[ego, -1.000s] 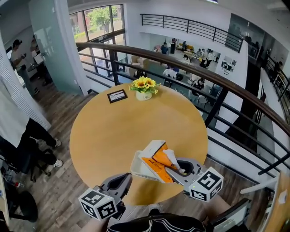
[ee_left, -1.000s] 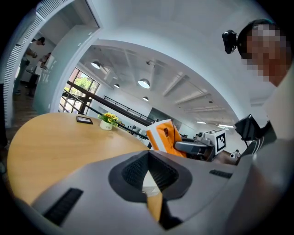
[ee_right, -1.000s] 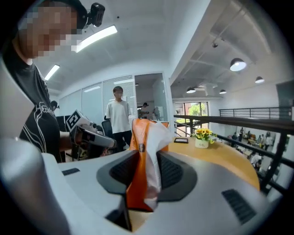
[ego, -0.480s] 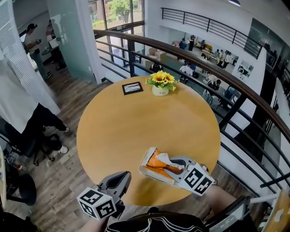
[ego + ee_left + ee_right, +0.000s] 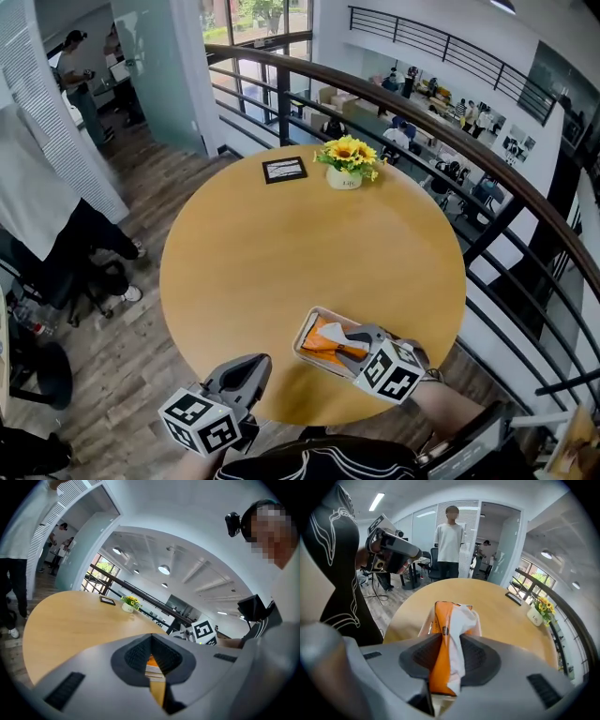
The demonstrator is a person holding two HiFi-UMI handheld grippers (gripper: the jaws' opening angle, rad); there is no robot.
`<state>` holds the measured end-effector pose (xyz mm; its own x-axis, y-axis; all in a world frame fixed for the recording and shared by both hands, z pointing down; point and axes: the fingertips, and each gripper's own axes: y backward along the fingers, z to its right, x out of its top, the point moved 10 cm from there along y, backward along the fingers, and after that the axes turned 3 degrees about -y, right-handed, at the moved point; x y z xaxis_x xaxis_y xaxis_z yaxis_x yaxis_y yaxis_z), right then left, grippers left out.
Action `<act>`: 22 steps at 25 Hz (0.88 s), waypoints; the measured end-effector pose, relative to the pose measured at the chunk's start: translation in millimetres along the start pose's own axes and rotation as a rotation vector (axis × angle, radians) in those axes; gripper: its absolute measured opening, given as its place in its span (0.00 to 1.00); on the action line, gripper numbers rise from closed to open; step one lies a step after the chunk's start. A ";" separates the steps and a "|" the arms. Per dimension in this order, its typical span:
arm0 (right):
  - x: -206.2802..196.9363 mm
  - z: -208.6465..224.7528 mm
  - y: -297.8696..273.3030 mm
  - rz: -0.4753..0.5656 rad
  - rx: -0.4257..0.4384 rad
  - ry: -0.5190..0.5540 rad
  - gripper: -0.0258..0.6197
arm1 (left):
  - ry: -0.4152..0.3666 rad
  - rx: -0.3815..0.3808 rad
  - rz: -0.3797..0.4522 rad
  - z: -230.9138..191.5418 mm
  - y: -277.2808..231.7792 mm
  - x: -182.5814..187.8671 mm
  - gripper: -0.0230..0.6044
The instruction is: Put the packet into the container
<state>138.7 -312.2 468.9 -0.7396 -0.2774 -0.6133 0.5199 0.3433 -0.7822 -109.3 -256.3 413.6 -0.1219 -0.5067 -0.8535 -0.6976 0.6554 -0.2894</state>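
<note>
Table (image 5: 281, 253): round, light wooden top, the reference for every place below.

Container (image 5: 302, 337): shallow rectangular white tray resting on the table at its near edge, right of centre. In the right gripper view its pale rim (image 5: 424, 626) shows beneath and on both sides of the packet.

Packet (image 5: 328, 340): crumpled orange-and-white foil pouch, held over the container inside its outline, orange face uppermost in the head view. Whether its lower end touches the container floor cannot be told. In the right gripper view the packet (image 5: 450, 616) stands up between the pads and rises past them.

Right gripper (image 5: 345, 341): grey two-jaw tool with a black-and-white marker cube, reaching in over the table's near edge and tilted downward. Both dark ribbed pads of the right gripper (image 5: 450, 640) are pressed against the packet, clamping it.

Left gripper (image 5: 251, 367): matching grey tool at the table's near edge, left of the container and apart from it. In its own view the left gripper (image 5: 151, 639) has its jaw tips together and nothing gripped.

Vase (image 5: 345, 177): small white pot of yellow sunflowers on the far side of the table.

Frame (image 5: 284, 170): small black-edged card, just left of the vase.

Railing (image 5: 283, 103): dark metal with a brown handrail, curving behind the table's far edge.

Person (image 5: 450, 538): white shirt, standing on the floor beyond the table.
</note>
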 end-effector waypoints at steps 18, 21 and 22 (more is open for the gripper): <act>-6.3 -2.0 -45.1 -0.202 0.034 0.034 0.24 | 0.056 0.011 0.021 -17.8 2.1 -24.4 0.05; -5.7 -0.9 -44.9 -0.235 0.050 0.017 0.24 | 0.073 0.014 0.021 -19.2 3.8 -26.9 0.05; -5.5 0.1 -45.5 -0.242 0.056 0.013 0.24 | 0.075 0.014 0.020 -19.8 3.7 -27.5 0.05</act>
<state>119.1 -326.4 507.8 -0.8507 -0.3341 -0.4059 0.3493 0.2176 -0.9114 -122.5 -251.0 444.6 -0.1883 -0.5338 -0.8243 -0.6845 0.6733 -0.2796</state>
